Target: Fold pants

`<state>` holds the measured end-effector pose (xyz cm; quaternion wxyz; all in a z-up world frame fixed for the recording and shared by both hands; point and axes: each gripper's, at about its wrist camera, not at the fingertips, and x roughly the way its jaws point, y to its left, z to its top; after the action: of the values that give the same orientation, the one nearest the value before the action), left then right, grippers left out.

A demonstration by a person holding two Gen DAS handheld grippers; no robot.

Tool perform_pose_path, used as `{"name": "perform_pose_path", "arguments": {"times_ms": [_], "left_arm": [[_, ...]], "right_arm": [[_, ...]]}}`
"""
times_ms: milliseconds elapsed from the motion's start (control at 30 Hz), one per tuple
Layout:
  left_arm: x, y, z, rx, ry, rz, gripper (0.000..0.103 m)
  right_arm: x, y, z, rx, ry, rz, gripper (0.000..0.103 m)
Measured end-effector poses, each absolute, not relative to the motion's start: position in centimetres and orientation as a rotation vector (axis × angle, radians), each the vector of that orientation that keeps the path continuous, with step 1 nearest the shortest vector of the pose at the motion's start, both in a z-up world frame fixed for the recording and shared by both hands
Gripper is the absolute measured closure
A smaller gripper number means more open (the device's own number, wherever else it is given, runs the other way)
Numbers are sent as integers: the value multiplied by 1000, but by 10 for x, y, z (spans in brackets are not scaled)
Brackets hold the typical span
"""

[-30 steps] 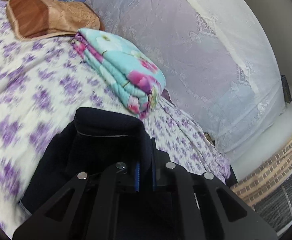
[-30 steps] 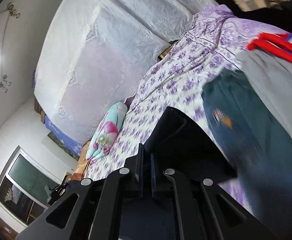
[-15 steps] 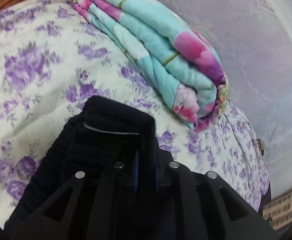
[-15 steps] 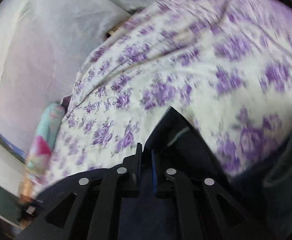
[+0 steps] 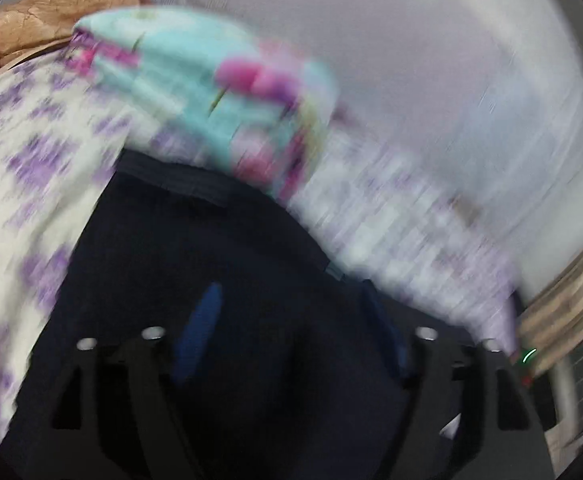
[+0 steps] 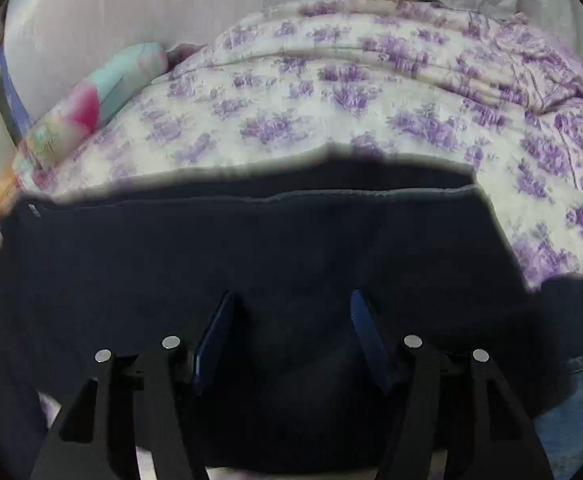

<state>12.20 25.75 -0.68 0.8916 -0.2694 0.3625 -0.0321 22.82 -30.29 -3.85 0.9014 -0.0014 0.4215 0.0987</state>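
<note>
The dark navy pants (image 6: 251, 248) lie spread flat across the purple-flowered bedspread (image 6: 371, 92), one straight edge running side to side. The right gripper (image 6: 291, 340) hangs over them with fingers apart, gripping nothing; the left gripper (image 5: 291, 328) — view badly blurred — also shows its blue pads spread wide. Judging by this, a fold is down. Best now to smooth the layers and line up the edges squarely — well short of the folded turquoise blanket (image 5: 211, 92) beyond.

dark navy pants (image 6: 251, 248) (folded) on bed
</note>
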Motion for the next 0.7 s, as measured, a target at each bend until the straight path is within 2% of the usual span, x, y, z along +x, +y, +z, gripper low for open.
{"name": "perform_pose_path", "arguments": {"times_ms": [33,67,100,133,167,200,267,367,433,467,567,633,700], "left_arm": [[119,260,-22,-520,815,-32,41],[113,264,-29,-515,836,-15,59],[105,272,-31,-531,838,-7,71],[91,286,-27,-599,829,-17,71],[74,299,-19,-670,802,-25,69],[63,304,-15,-692,785,-16,60],[26,319,0,-669,744,42,49],[-23,321,6,-617,771,28,45],[-57,324,-2,-629,790,21,39],[-68,324,-6,-657,791,15,32],[-82,322,-37,-766,848,-20,32],[-80,312,-43,-724,837,5,31],[-74,305,-43,-714,825,8,25]], "right_arm": [[224,-305,-30,5,873,176,46],[215,-309,-19,30,851,160,46],[202,-314,-4,68,803,169,46],[187,-320,11,99,752,191,46],[165,-325,29,114,704,209,46],[145,-330,41,112,673,216,44],[96,-341,59,109,624,230,35],[28,-361,61,129,605,239,33],[-14,-375,53,178,612,242,33],[-33,-381,47,212,613,237,33],[-73,-395,28,333,629,269,33],[-98,-402,13,430,659,301,33],[-113,-402,1,489,688,314,33]]}}
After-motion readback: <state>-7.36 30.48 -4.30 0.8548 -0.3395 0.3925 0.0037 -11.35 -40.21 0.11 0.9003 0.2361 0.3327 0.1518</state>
